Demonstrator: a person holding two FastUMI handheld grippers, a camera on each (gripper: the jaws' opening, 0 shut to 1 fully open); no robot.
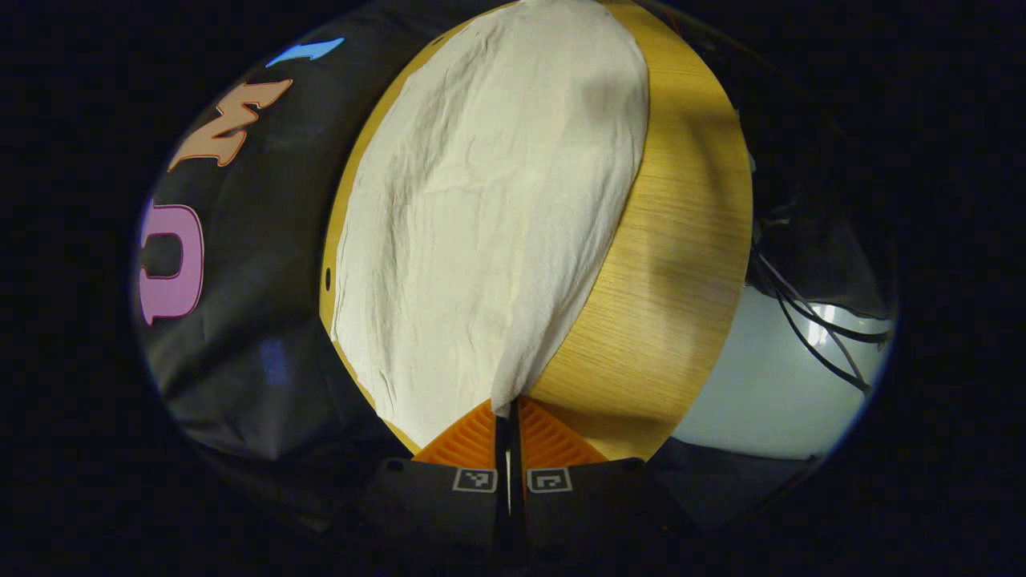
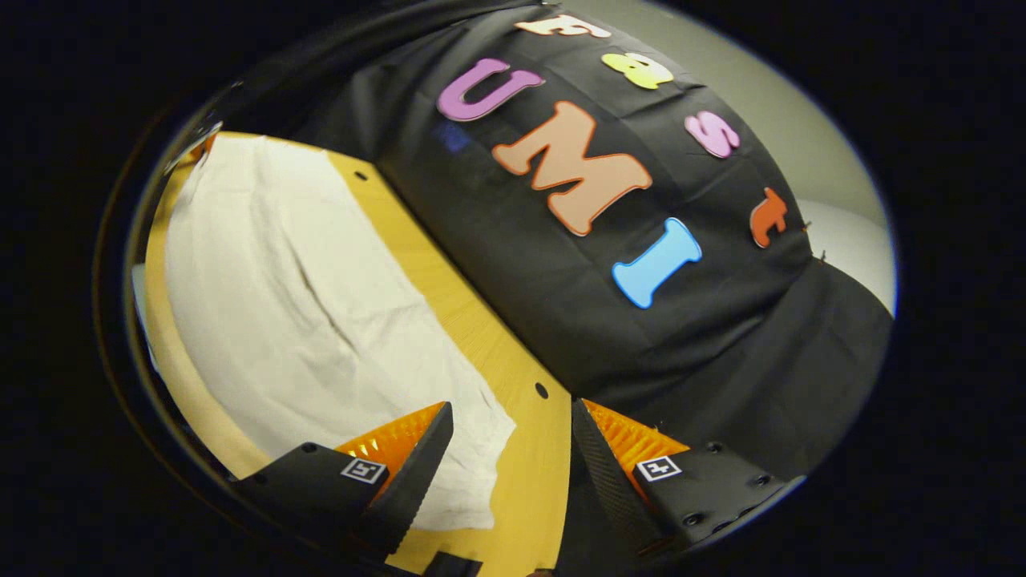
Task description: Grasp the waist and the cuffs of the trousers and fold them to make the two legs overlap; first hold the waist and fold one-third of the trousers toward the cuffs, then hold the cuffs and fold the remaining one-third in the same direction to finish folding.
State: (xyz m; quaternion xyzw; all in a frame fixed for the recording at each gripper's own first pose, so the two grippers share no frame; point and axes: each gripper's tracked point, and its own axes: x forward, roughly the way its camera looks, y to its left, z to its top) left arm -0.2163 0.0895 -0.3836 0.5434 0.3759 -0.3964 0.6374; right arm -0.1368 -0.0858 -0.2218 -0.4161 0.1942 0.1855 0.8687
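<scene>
Now left gripper point(image 1: 508, 417) pinching trousers point(image 1: 481, 208), right gripper point(image 2: 513, 449) spread

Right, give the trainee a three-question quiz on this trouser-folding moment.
1. True or false: the left gripper is shut on the white trousers.
2. The right gripper is: A) open, B) shut on the trousers, C) shut on nothing.
3. What do the trousers lie on?

Key: 1 true. 2 A; its jaws stand apart over a corner of the trousers. 3 The wooden table.
</scene>
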